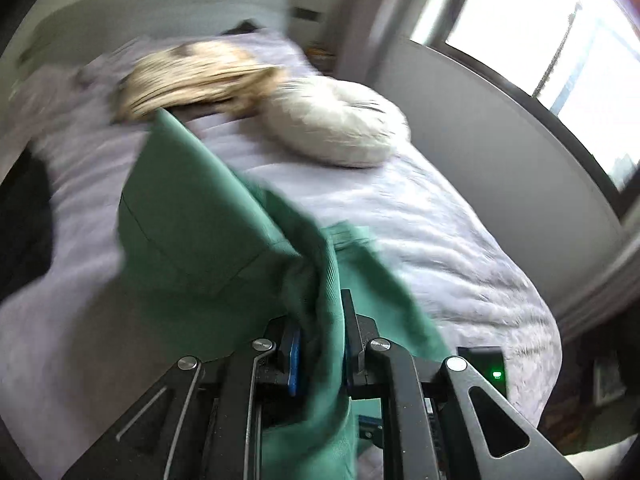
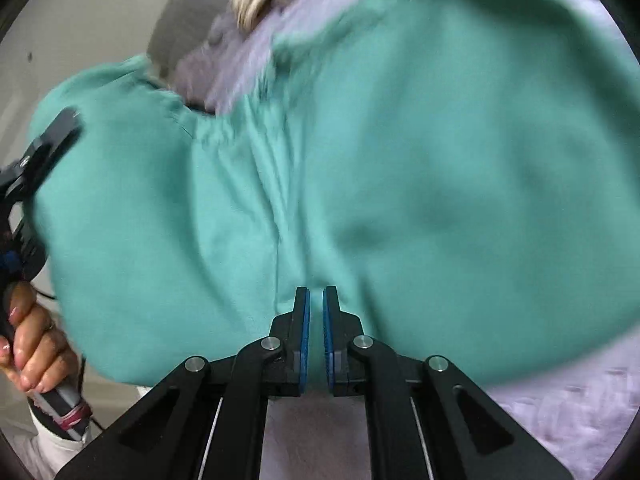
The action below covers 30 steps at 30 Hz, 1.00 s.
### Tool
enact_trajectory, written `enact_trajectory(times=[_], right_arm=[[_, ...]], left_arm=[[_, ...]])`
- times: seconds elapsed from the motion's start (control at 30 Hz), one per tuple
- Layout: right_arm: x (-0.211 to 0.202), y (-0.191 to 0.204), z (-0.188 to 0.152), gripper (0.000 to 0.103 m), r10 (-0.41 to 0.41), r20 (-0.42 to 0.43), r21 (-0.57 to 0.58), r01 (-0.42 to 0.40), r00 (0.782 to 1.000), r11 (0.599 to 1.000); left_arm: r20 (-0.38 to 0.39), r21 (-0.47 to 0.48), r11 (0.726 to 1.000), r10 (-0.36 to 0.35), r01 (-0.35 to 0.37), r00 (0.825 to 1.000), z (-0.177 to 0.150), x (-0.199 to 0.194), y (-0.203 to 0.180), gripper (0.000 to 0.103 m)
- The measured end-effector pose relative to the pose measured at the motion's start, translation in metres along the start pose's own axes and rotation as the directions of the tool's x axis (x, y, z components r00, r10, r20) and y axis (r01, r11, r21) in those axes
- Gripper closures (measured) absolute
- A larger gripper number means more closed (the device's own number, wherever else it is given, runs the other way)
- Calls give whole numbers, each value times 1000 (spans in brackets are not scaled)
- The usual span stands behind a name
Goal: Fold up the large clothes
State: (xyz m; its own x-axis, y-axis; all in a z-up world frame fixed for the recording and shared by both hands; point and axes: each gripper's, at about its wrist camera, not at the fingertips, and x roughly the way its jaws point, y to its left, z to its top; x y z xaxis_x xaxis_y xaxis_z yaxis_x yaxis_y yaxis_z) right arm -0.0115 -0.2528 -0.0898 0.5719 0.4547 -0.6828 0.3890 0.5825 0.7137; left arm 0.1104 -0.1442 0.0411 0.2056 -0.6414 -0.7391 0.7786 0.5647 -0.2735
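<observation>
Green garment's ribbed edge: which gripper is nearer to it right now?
Left. The left gripper is shut on the ribbed edge itself, cloth bunched between its pads. The right gripper pinches a smooth part of the green garment, no ribbing visible near it.

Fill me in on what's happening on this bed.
A person is folding a green garment on a bed with handheld tongs. The left tongs are shut on a bunched edge of it, lifting it. The right tongs are shut at another part of the cloth. A pillow lies further up the bed.
</observation>
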Motion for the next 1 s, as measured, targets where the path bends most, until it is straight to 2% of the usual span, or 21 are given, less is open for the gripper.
enact_trajectory(times=[0.03,0.1,0.17,0.2,0.33,0.47,0.5,0.53,0.57,0.6,0.67,0.73,0.8,0.87,0.9,0.97,1.0], right_arm=[[-17,-10,1,95,3,31,18,-4,1000,1000],[-44,-32,1,95,-1,83,57,-4,997,998],[-67,-62,2,95,-5,115,109,-8,993,994],[-74,-81,2,92,-14,120,153,-4,993,988],[-82,-130,-3,96,62,122,278,-94,991,956],[-84,-142,-5,95,116,119,285,-146,986,947],[-86,-141,-5,92,126,117,281,-155,985,947],[-86,-140,-2,90,142,114,275,-169,983,947],[-83,-136,5,81,153,110,271,-178,982,946],[-83,-134,10,58,169,106,268,-192,980,944],[-85,-128,22,36,205,111,254,-227,973,940],[-86,-112,36,36,228,100,225,-245,968,943],[-79,-98,58,36,236,69,178,-244,969,953],[-76,-77,81,36,236,37,101,-239,971,966],[-76,-64,92,36,219,20,42,-220,976,975],[-65,-41,116,36,166,-3,-36,-166,986,986],[-57,-35,127,36,134,-23,-66,-135,991,989]], left_arm=[[-18,28,999,-14,15,1000,4,13,-14,86],[-42,64,994,-88,91,995,10,48,-43,86],[-91,62,990,-118,124,989,10,83,-63,86],[-122,62,988,-132,141,984,8,102,-73,86],[-231,58,993,-90,106,969,-9,153,-94,86],[-250,46,996,-63,77,966,-27,143,-92,82],[-243,50,997,-47,61,969,-30,140,-90,57],[-219,48,998,-23,34,976,-29,129,-83,23],[-175,41,999,3,5,985,-26,116,-78,12],[-115,31,999,17,-13,993,-24,99,-69,10],[-89,13,999,31,-29,996,-21,75,-54,10],[-58,-36,995,92,-94,994,-19,54,-31,10],[-16,-110,979,172,-173,985,-20,32,1,10],[6,-191,948,261,-255,965,-25,17,34,10],[-4,-246,920,314,-305,950,-30,13,57,10],[-41,-334,871,367,-359,929,-42,11,92,10],[-66,-381,837,399,-392,915,-52,12,111,10]])
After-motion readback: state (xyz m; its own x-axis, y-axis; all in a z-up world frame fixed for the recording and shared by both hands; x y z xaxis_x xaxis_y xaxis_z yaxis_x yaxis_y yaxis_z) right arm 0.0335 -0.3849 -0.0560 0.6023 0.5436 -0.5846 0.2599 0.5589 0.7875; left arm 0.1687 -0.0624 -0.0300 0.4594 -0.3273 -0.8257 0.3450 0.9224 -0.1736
